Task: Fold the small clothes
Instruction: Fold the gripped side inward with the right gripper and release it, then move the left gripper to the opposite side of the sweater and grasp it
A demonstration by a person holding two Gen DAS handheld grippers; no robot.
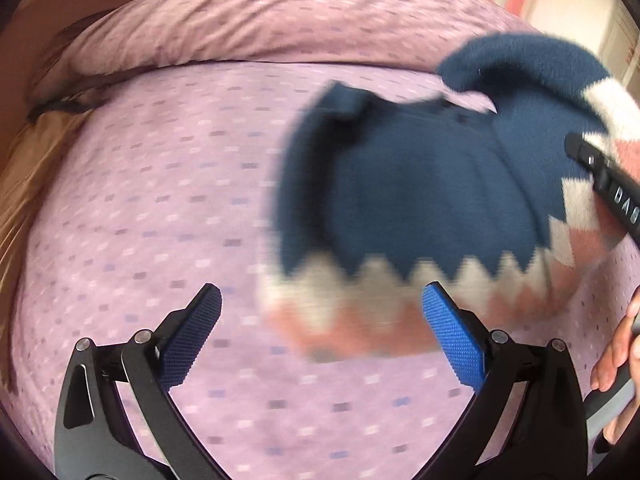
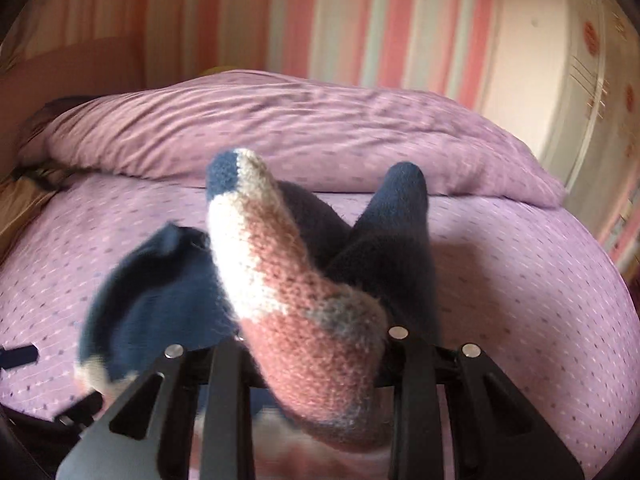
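A small knitted sweater (image 1: 400,200), navy with a white and pink zigzag hem, hangs blurred above the purple bed sheet (image 1: 140,220). My left gripper (image 1: 320,340) is open and empty, just below the sweater's hem. My right gripper (image 1: 604,184) shows at the right edge, gripping the sweater's side. In the right wrist view the right gripper (image 2: 312,344) is shut on the sweater (image 2: 296,300), whose pink and white fold bulges over the fingers; a navy sleeve (image 2: 396,216) sticks up behind.
A purple pillow (image 1: 280,20) lies across the far side of the bed (image 2: 520,280). A striped wall (image 2: 340,20) stands behind. A brown bed edge (image 1: 24,168) runs on the left. A hand (image 1: 616,360) holds the right gripper's handle.
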